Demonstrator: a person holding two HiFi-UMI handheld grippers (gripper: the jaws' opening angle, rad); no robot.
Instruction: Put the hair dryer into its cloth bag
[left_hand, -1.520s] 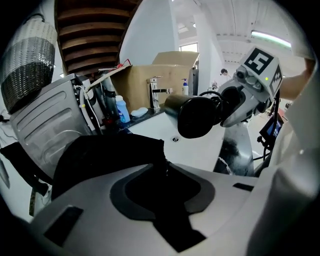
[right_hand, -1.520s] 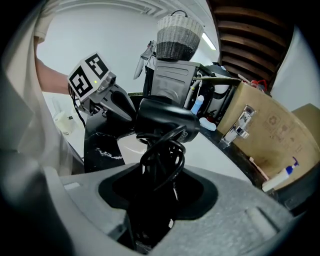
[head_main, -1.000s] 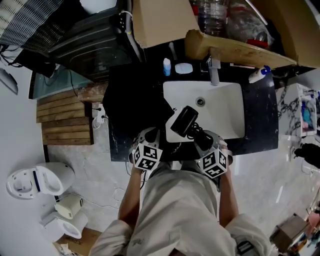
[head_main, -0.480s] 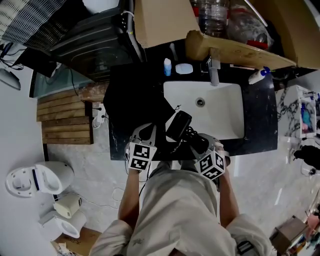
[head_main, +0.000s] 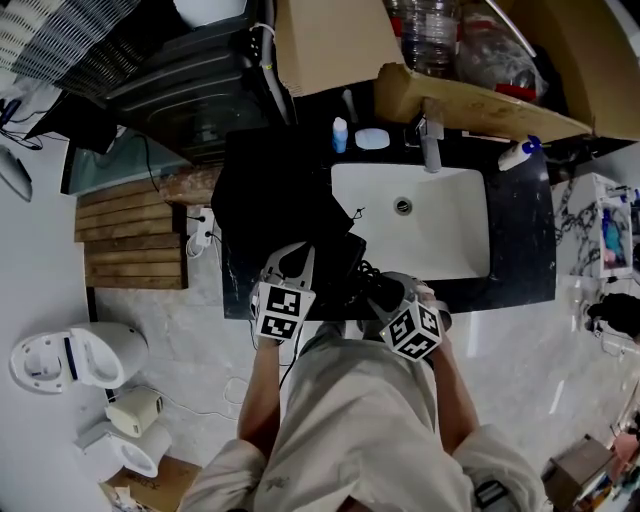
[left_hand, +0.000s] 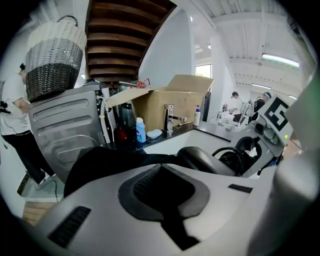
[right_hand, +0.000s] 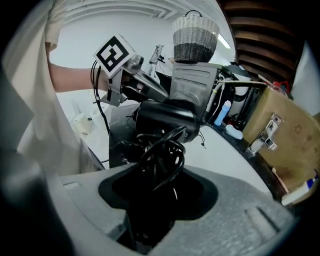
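The left gripper (head_main: 294, 265) is pinched shut on the near edge of the black bag (head_main: 285, 200). The bag sprawls over the dark table (head_main: 518, 262) at 9 o'clock from the sink (head_main: 445, 235). The right gripper (head_main: 382, 292) is clamped on the dryer (right_hand: 165, 120) by its handle, with the coiled cord (right_hand: 162, 155) bunched against its jaws. The dryer hangs tilted over the sink's 7 o'clock corner, nose toward 10 o'clock, right at the bag's mouth. I can't tell whether it is inside. A faucet (head_main: 430, 150) stands at the sink's 12 o'clock.
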